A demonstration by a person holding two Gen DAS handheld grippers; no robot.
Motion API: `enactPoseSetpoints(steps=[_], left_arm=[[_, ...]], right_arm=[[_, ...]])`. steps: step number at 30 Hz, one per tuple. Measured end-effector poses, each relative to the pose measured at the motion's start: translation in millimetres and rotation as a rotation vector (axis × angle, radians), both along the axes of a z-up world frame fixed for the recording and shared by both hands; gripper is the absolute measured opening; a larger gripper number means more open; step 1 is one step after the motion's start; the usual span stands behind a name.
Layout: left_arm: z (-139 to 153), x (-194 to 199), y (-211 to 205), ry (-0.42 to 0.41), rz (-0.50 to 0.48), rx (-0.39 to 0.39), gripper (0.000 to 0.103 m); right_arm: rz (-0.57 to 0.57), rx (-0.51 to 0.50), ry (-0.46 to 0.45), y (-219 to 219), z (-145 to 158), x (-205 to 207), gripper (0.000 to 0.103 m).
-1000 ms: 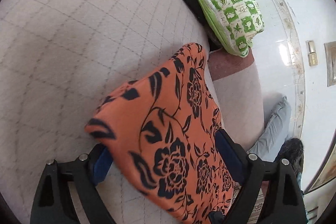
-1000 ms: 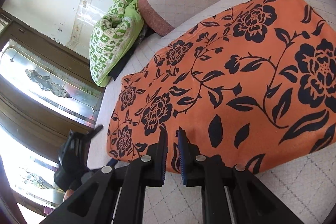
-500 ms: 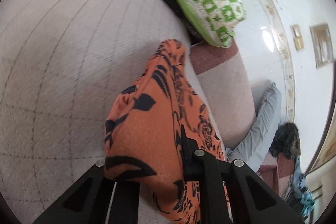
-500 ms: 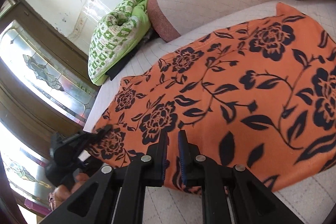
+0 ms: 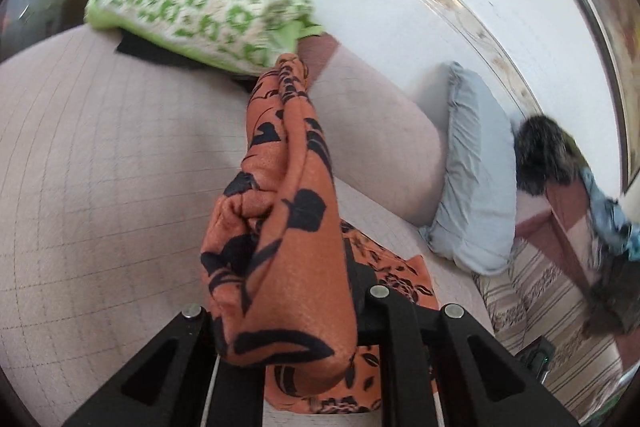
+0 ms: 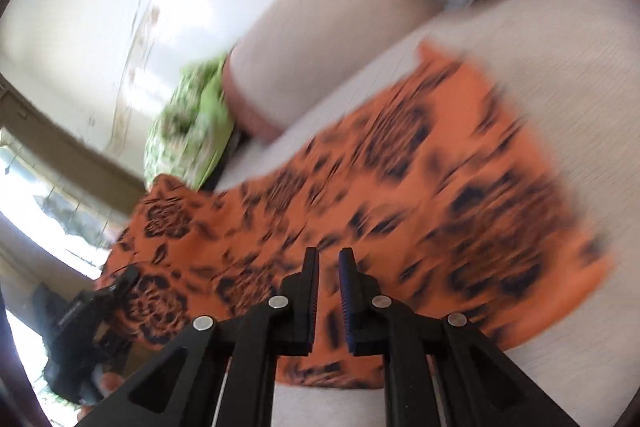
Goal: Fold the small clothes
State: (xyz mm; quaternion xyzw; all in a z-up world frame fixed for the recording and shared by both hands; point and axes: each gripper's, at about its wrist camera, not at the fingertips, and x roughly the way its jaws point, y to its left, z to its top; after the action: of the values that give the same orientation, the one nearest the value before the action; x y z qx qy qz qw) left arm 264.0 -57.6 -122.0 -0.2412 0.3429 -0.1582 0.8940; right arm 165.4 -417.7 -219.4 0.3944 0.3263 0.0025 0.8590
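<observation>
An orange cloth with black flowers [image 5: 288, 227] hangs bunched in my left gripper [image 5: 280, 307], which is shut on one corner and holds it above the quilted beige bed [image 5: 100, 167]. The left fingertips are hidden by the fabric. In the right wrist view the rest of the cloth [image 6: 440, 187] lies spread and blurred on the bed. My right gripper [image 6: 329, 255] is shut on its near edge, and orange fabric shows in the thin gap between the pads. The left gripper [image 6: 100, 303] appears at the far left, lifting its corner.
A green-and-white pillow [image 5: 200, 7] lies at the bed's far end beside a beige bolster [image 5: 372, 131]. A pale blue pillow [image 5: 476, 171] rests against the wall to the right. Dark clothes are heaped on a chair [image 5: 560, 167] beyond the bed.
My left gripper went from open around the cloth's corner to shut on it, then rose and rolled, pulling the corner up. The right gripper shifted along with its edge of the cloth.
</observation>
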Motion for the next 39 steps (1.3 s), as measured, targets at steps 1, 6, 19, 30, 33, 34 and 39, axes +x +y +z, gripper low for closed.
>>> enactPoseSetpoints(steps=[1,6,19,30,33,34,39], left_arm=[[5,-1,-16,-0.005,-0.017,0.026,0.014],[8,-6,-109,-0.011,-0.106,0.133,0.014],[-55,-17,-212,0.166,-0.440,0.169,0.075],[-47,7,-91,0.172,-0.202,0.354,0.087],[-76,8,-72,0.247,-0.177,0.394,0.087],[-84,9,-68,0.263,-0.176,0.401,0.087],[-109,8,-64,0.251,-0.233,0.412,0.087]], right_arm=[[-0.032,-0.014,-0.008,-14,4,-8,0.012],[-0.182,0.106,-0.068,-84,9,-48,0.012],[-0.234,0.325,-0.071,-144,-4,-64,0.019],[0.157,0.238,-0.237,-38,44,-21,0.028],[0.246,0.197,-0.118,-6,32,-1,0.028],[0.251,0.143,-0.045,1,25,5,0.028],[0.087,-0.070,0.197,-21,-8,10,0.024]])
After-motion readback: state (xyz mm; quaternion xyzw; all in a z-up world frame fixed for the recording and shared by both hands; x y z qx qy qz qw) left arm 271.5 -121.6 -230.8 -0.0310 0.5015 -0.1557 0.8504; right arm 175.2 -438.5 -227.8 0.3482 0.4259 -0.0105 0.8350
